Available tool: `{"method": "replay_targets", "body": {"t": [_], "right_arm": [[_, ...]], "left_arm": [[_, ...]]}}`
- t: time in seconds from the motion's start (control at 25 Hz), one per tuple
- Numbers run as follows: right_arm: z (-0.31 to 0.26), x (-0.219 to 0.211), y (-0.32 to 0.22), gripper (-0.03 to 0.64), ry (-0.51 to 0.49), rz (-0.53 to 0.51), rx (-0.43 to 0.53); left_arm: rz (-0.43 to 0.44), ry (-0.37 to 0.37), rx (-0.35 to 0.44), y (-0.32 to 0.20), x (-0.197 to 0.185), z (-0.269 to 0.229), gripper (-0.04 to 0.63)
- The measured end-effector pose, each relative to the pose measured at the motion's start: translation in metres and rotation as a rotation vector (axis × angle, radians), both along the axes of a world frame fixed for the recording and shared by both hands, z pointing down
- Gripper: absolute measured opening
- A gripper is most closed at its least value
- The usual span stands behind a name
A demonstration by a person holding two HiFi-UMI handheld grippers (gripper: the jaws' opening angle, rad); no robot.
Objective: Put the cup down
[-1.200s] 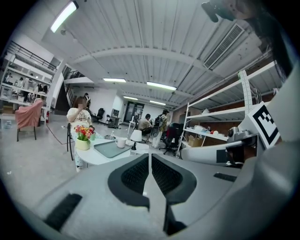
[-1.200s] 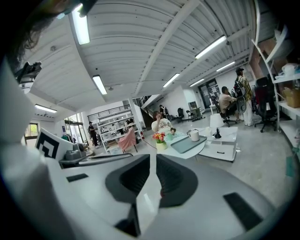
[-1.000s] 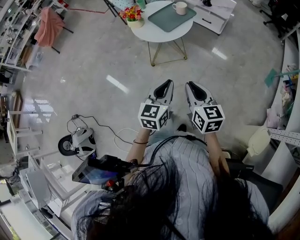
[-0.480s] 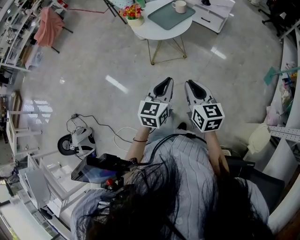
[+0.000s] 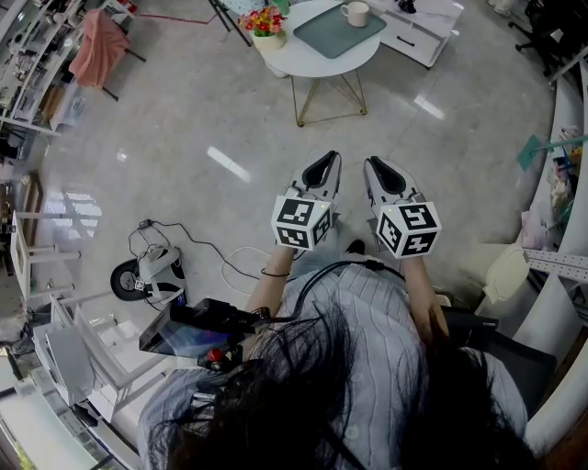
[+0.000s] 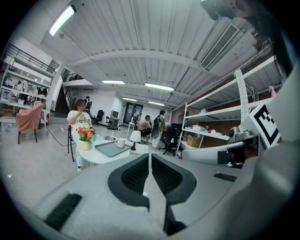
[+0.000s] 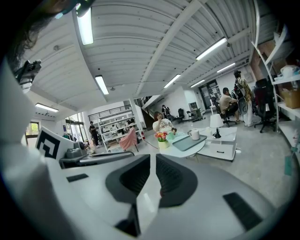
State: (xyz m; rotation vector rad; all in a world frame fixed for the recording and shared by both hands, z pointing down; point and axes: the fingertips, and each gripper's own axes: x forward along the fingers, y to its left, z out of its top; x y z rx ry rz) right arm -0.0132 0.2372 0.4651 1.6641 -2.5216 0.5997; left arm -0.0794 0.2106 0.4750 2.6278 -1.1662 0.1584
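Head view: both tools are held out side by side over bare floor in the middle of the frame. The left tool (image 5: 325,163) and the right tool (image 5: 376,167) each have their jaws drawn together, and neither carries anything. The cup (image 5: 354,13) stands upright at the top of the frame, at the far corner of a green tray (image 5: 333,34) on a round white desk (image 5: 299,61), next to a pot of flowers (image 5: 261,26). It is well apart from both tools.

Left gripper view: the dark pads meet along a thin line with nothing between them. The cup shows small at middle left, above the jaws, on the tray.

Right gripper view: the jaws are likewise pressed together and empty. The desk with the cup sits right of centre.

Judging from this, the cup is already set down, and nothing of the task appears left to do.
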Motion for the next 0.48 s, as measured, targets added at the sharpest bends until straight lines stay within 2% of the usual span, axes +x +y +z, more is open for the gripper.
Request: {"method": "replay_targets", "body": {"t": [0.48], "right_arm": [[-0.0006,-0.0014,-0.0026,0.058,0.010,-0.015,0.000]], "left_arm": [[-0.007,0.000,-0.002,-0.0014,0.0009,0.0008,0.020]]}}
